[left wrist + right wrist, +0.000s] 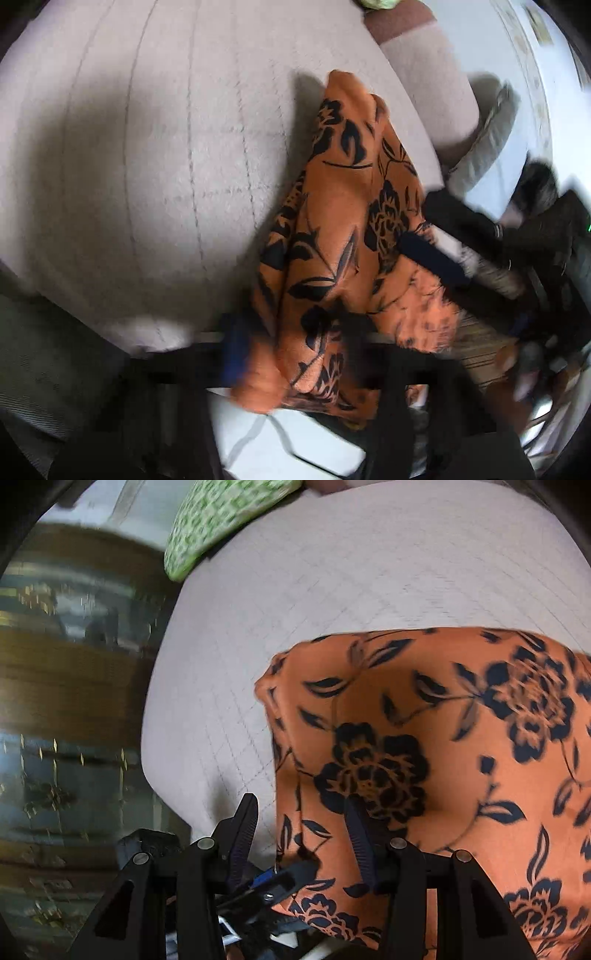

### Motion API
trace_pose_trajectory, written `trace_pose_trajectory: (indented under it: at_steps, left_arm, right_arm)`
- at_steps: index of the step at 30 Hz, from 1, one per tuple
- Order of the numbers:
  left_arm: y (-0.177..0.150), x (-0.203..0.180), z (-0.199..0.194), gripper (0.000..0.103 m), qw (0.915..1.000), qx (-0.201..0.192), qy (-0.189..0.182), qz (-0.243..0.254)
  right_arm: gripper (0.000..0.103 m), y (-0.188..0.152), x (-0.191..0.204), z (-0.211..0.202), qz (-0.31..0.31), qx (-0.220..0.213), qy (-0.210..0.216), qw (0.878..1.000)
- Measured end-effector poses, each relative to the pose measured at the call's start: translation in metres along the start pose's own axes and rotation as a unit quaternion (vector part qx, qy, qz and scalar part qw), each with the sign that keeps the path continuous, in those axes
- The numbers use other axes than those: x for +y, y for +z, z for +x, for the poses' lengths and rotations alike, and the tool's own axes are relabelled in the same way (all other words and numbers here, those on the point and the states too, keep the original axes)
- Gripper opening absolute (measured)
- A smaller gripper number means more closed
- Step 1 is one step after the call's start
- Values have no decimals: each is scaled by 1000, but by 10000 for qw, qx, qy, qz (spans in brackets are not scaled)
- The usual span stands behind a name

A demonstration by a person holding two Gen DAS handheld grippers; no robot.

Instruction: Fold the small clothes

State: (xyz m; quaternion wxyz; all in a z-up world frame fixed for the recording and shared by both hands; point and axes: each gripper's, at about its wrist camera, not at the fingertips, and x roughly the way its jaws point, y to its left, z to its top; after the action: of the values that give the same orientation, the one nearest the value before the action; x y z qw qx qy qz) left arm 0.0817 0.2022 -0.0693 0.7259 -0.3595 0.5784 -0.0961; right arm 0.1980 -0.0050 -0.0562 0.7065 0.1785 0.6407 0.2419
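In the left wrist view, a pale grey quilted cushion surface [147, 166] fills the side from 9 o'clock up to 12 o'clock. The orange cloth with black flowers [343, 229] hangs in a bunched strip from 1 o'clock down to 6 o'clock, just in front of the cushion. The left gripper [291, 350] sits at 6 o'clock, and its jaws look pinched shut on the bottom of the cloth, though the blur makes this hard to be sure of. At 3 o'clock the right gripper [436, 258] pokes into the cloth.

In the right wrist view, a blurry brown wooden cabinet [74, 686] is at 9 o'clock. A green and white patterned cushion [221, 520] lies at 11 o'clock on the grey surface [369, 572]. The cloth [443, 738] spreads from the middle to 4 o'clock. The right gripper [303, 834] is at 6 o'clock with its jaws apart; one finger [245, 823] is bare, the other touches the cloth.
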Motion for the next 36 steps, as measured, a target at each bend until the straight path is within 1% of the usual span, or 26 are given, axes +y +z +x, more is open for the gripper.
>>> trace_pose_trajectory:
  at_steps: [2,4,7,9,10,12,13,14,15,16,17,19,22,24,26,30,32,34,36]
  left_arm:
    - [-2,-6,-4,14,9997,-100,-170,129]
    - [-5,-15,-13,14,9985,-328,-215,371]
    - [-9,-30,-20,13,9960,-513,-312,665]
    - [-13,-39,-19,13,9943,-573,-171,883]
    - [-15,-42,-17,12,9936,-556,-113,979]
    - [-17,-50,-13,12,9925,-569,-43,1077]
    - [-19,-55,-14,12,9913,-624,-17,1155]
    - [-20,-58,-15,12,9904,-675,-49,1202]
    - [-22,-61,-18,12,9894,-737,-109,1248]
    - [-23,-62,-19,12,9887,-779,-141,1273]
    - [-25,-64,-22,11,9877,-832,-164,1311]
    - [-27,-67,-23,11,9864,-875,-235,1369]
    - [-33,-75,-27,11,9830,-980,-263,1532]
    - [-40,-83,-32,11,9786,-1134,-206,1707]
    - [-51,-96,-38,11,9720,-1327,-120,1935]
    - [-73,-124,-45,11,9615,-1473,14,2319]
    - [-83,-144,-48,11,9564,-1494,79,2507]
    - [-93,-166,-51,11,9481,-1551,110,2774]
    - [-107,-193,-51,8,9387,-1577,33,3066]
  right_arm:
    - [47,6,11,9,-221,237,-172,9993]
    - [47,13,23,19,-477,515,-380,9968]
    - [47,19,35,39,-690,972,-732,9902]
    - [47,24,38,55,-783,1282,-1174,9817]
    - [47,25,40,63,-847,1445,-1324,9769]
    - [47,27,47,79,-1139,1761,-1643,9639]
    - [47,27,50,84,-1278,1831,-1747,9590]
    - [49,27,52,87,-1385,1867,-1796,9559]
    - [49,27,52,86,-1425,1844,-1826,9552]
    - [48,27,52,86,-1457,1813,-1859,9546]
    - [42,25,54,84,-1543,1765,-1926,9529]
    - [26,16,55,80,-1709,1630,-2163,9473]
    - [19,12,51,62,-1647,1370,-1987,9564]
    - [18,10,44,44,-1480,1122,-1687,9680]
    - [18,7,38,25,-1366,862,-1347,9776]
    - [17,-4,22,-18,-1101,357,-662,9911]
    - [17,-11,9,-41,-960,114,-311,9948]
    - [17,-21,-8,-71,-798,-216,89,9965]
    - [16,-32,-32,-101,-619,-568,347,9959]
